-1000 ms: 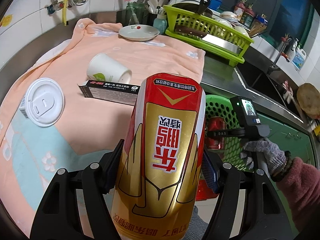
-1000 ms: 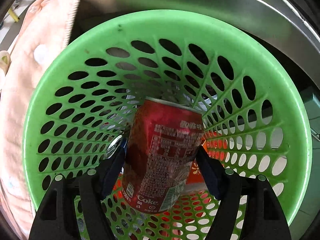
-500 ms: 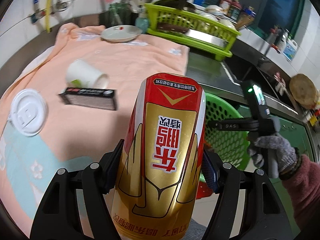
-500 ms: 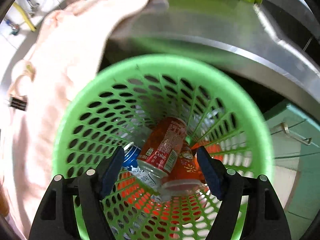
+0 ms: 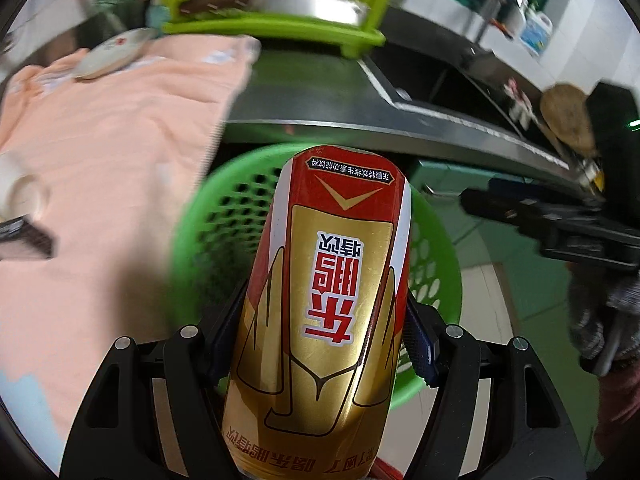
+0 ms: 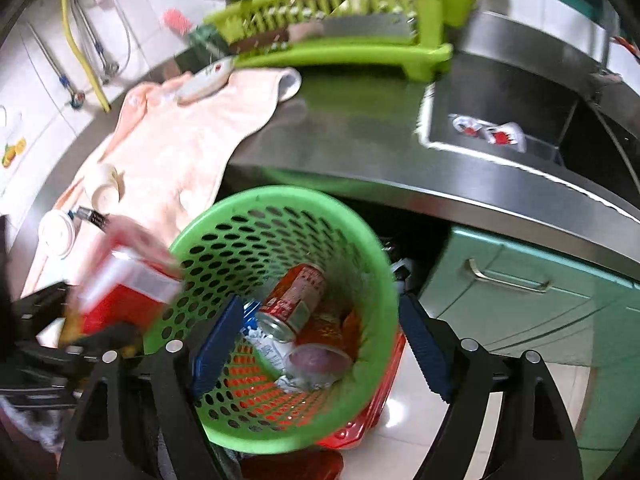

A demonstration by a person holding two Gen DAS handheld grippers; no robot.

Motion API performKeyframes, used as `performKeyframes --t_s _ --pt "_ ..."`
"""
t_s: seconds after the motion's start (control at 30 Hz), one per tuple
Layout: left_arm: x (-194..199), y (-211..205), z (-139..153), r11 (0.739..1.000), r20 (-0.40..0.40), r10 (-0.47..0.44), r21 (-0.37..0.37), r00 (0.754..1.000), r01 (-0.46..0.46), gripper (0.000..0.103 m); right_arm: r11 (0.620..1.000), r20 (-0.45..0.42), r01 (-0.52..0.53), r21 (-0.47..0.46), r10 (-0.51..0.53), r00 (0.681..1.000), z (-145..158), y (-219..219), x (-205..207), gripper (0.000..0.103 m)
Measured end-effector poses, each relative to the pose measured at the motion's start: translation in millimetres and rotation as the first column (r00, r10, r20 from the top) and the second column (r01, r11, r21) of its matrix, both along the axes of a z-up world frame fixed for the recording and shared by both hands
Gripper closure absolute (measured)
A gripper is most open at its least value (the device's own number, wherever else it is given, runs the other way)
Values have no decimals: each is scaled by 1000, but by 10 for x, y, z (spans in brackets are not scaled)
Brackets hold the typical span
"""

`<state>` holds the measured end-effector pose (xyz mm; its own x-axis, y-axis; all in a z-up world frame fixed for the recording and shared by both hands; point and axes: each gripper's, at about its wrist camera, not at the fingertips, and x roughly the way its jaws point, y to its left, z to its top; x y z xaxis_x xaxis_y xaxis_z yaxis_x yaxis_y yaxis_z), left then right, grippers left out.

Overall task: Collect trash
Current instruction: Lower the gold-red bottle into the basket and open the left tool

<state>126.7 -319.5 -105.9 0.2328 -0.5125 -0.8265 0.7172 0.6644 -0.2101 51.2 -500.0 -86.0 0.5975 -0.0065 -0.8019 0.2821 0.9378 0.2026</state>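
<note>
At the far left, on the peach towel (image 6: 176, 160) spread over the steel counter (image 6: 360, 152), a tipped paper cup (image 6: 103, 184), a white plastic lid (image 6: 56, 234) and a small dark carton (image 6: 90, 214) lie waiting, presumably the trash not yet collected. Next to them the left gripper (image 5: 320, 332) clamps a red-and-gold drink can (image 5: 320, 300) lengthwise between its blue pads, gripped low on the body so the far end points toward the green perforated wastebasket (image 6: 352, 216) on the floor against the counter edge; it appears to be on its way to a drop. Inside the basket a red Coke can (image 6: 294, 300) lies on its side among a crumpled wrapper and other cans, so part of the job is done. The right gripper (image 6: 320, 344) sits above the basket with its jaws opening and nothing between them. At the right are the sink (image 6: 500, 120) and green cabinet doors (image 6: 520, 300), and behind, a lime dish rack (image 6: 332, 12).
</note>
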Motion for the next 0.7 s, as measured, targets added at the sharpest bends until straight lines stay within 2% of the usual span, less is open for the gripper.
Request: performKeyframes --t_s 0.33,0.7 --pt "-16 -673 -507 997 -72 -46 63 996 50 34 999 27 45 31 -46 999 -112 -287 -305 26" --pt "-4 -820 -674 997 -117 -49 47 992 54 33 996 17 55 71 -56 998 -249 -406 -375 26"
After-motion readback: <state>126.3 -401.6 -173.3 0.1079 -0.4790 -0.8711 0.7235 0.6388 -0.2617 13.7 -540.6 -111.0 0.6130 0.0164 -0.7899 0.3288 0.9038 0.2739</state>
